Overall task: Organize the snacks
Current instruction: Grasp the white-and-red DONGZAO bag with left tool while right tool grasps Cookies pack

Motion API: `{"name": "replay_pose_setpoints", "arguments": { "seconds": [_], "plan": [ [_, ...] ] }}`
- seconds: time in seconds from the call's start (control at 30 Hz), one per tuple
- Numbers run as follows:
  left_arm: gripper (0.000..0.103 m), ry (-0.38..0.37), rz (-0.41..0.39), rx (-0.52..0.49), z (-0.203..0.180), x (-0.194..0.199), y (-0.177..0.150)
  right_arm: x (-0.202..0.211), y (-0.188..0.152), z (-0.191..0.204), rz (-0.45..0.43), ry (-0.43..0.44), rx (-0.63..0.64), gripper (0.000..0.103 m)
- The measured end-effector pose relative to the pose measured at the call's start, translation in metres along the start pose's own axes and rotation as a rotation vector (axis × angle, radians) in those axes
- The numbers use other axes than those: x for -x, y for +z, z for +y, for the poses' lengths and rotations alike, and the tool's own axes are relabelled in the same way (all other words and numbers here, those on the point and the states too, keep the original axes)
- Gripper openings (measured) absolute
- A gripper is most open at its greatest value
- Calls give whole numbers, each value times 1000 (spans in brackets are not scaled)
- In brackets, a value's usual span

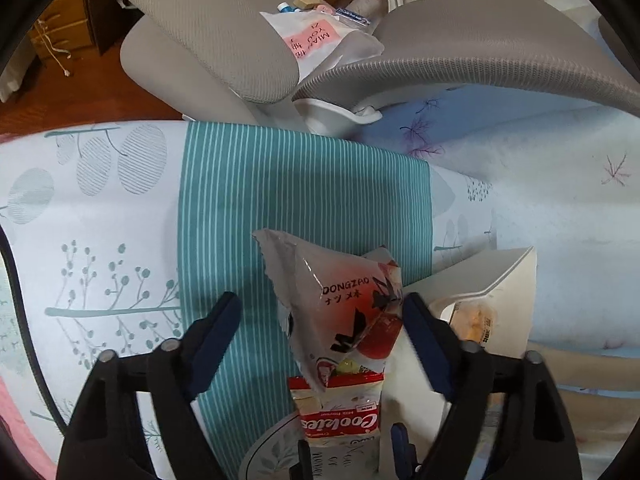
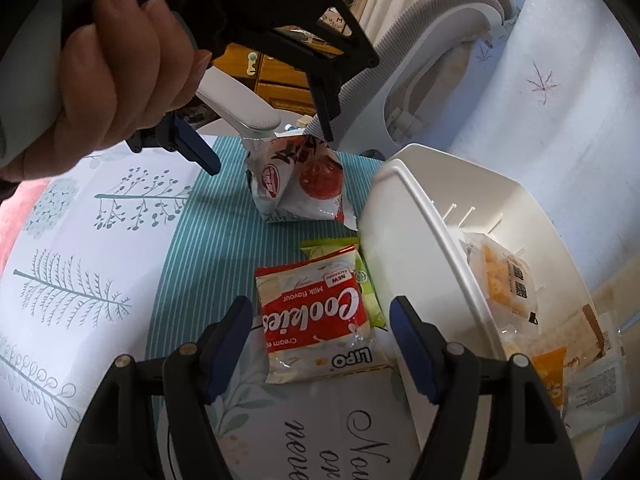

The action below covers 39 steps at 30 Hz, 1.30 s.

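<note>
— Snacks first: where do they lie? The red-and-white Cookies packet (image 2: 316,314) is flat on the teal striped strip of the cloth (image 2: 192,264), with a green packet (image 2: 370,292) tucked under its far edge, just beside the white bin (image 2: 404,216).

— And the puffy one with the red fruit?

— The jujube bag (image 1: 348,304) stands upright on the stripes, a little beyond the cookies. The left gripper (image 1: 322,316) is down around it, one blue pad on each side. The right-hand pad (image 1: 420,320) looks close against the bag, the left-hand one (image 1: 220,320) stands clear of it, so the jaws are not yet clamped on it.

— The other tool?

— The right gripper (image 2: 322,332) hangs over the Cookies packet, its jaws spread wide on either side, touching nothing that I can see.

— Anything in the bin?

— Yes, a few packets already: a clear one with yellow pieces (image 2: 504,284) against the wall, an orange one (image 2: 552,372) lower down.

— Who holds the left tool?

— A hand (image 2: 108,80) wrapped round its handle, seen from the right camera. A grey chair (image 1: 224,36) stands past the cloth's edge.
</note>
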State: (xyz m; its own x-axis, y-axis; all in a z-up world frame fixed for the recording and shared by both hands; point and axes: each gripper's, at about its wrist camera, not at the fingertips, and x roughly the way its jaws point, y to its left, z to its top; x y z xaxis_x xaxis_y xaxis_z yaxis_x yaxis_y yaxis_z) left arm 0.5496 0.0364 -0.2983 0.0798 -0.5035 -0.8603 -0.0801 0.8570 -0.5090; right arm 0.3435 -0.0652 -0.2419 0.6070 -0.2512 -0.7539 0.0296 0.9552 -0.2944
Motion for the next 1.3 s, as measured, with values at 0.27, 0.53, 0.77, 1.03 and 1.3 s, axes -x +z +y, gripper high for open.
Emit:
{"name": "replay_pose_setpoints", "arguments": {
  "seconds": [0.27, 0.53, 0.77, 1.03, 1.3],
  "plan": [
    [53, -92, 17, 42, 2, -3, -1, 0, 2, -6, 23, 58, -44, 71],
    [42, -92, -27, 117, 21, 18, -6, -10, 3, -3, 46, 64, -6, 71],
    [42, -105, -106, 158, 37, 60, -15, -26, 3, -3, 87, 78, 39, 62],
    [42, -100, -166, 193, 54, 102, -39, -24, 1, -4, 87, 100, 79, 49],
    [42, -70, -160, 216, 70, 128, -83, -4, -7, 3, 97, 121, 128, 48]
  ]
}}
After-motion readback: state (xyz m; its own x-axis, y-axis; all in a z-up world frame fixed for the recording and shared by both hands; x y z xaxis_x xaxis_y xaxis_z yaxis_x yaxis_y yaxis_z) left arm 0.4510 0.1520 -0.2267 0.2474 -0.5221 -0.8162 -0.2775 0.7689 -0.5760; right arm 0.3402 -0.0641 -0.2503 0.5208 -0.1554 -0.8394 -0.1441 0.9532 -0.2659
